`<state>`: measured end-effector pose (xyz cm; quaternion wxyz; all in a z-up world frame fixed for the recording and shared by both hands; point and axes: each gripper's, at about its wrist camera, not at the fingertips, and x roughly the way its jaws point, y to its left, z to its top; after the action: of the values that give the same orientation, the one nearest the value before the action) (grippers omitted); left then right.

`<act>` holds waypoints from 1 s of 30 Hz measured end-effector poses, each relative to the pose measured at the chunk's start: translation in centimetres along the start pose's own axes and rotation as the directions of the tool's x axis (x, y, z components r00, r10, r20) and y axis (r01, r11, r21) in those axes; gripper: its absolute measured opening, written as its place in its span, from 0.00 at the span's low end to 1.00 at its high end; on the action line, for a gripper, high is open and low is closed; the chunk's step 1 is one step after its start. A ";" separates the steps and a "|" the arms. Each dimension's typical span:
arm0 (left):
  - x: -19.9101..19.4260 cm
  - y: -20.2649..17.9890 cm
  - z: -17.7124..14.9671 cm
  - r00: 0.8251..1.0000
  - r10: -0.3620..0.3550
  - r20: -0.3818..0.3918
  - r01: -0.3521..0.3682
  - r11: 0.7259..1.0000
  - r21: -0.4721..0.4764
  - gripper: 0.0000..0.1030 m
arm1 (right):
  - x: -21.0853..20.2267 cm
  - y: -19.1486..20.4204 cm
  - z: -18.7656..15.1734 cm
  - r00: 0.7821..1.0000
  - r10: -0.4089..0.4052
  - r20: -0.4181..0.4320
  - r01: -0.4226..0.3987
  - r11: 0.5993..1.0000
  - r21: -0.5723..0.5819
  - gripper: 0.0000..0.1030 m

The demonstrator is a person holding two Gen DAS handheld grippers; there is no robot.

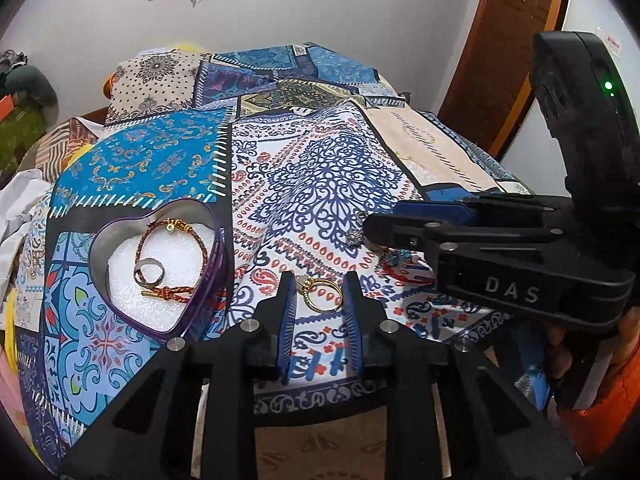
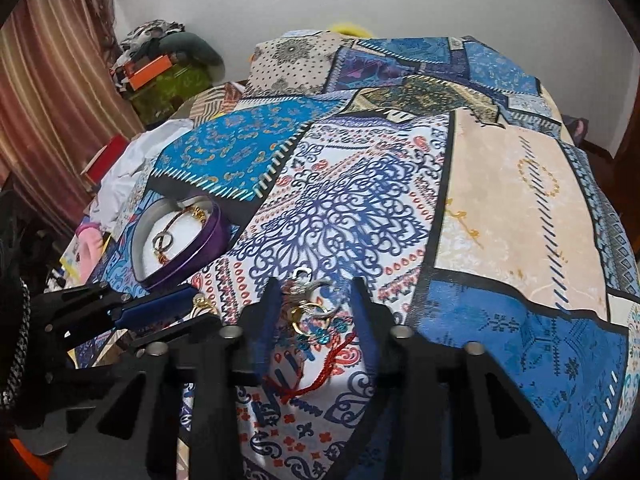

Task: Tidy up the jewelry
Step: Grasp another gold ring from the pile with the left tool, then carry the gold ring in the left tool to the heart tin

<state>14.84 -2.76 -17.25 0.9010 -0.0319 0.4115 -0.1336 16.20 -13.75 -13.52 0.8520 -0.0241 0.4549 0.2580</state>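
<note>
Two pieces already lay in the heart-shaped tin (image 1: 160,276) at the far left: a braided red-and-gold bracelet (image 1: 172,256) and a flat metal band (image 1: 150,274), both on white foam. The tin sat on the patterned cloth (image 1: 320,184), well short of the loose jewellery.

Next to the right, the left gripper (image 1: 320,292) stood with its jaws apart, straddling a gold ring (image 1: 322,290) flat on the cloth, not yet pinched. A thin ring lying flat could slip out as the pads closed, or the pads could catch the cloth and drag it.

Further right, the right gripper (image 2: 318,308) was likewise spread wide over a small tangle: a silver clasp piece (image 2: 302,280), a gold ring (image 2: 304,314), turquoise beads (image 2: 324,334) and a red cord (image 2: 320,376). Closing there would likely grab several at once, or lift one and trail the cord, scattering the rest.

The two tools were near each other, so a sweep leftward toward the tin risked a collision with the left one.
</note>
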 end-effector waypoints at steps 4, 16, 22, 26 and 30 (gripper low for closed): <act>-0.2 -0.3 0.3 1.000 -0.006 0.003 0.006 1.000 -0.002 0.22 | -0.2 0.3 0.0 1.000 -0.006 0.008 0.006 1.000 -0.010 0.23; -2.5 -0.7 1.3 0.998 0.013 0.067 -0.014 1.000 0.012 0.22 | -2.5 0.1 0.2 0.997 -0.047 0.065 0.047 0.999 0.007 0.11; -3.8 -0.1 1.8 0.994 0.028 0.103 -0.028 1.000 -0.002 0.22 | -4.8 0.4 1.0 0.990 -0.062 0.127 0.062 0.998 0.004 0.11; -5.1 0.6 2.3 0.989 0.045 0.140 -0.044 0.999 -0.008 0.22 | -5.9 1.3 1.7 0.984 -0.065 0.168 0.068 0.998 -0.006 0.11; -6.6 1.5 2.9 0.981 0.065 0.181 -0.062 0.998 -0.020 0.22 | -6.8 2.6 2.4 0.977 -0.059 0.206 0.067 0.997 -0.031 0.11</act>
<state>13.20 0.28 -10.81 0.9383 -0.0374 0.3293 -0.0985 13.77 -13.67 -6.27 0.9014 -0.0279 0.3588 0.2406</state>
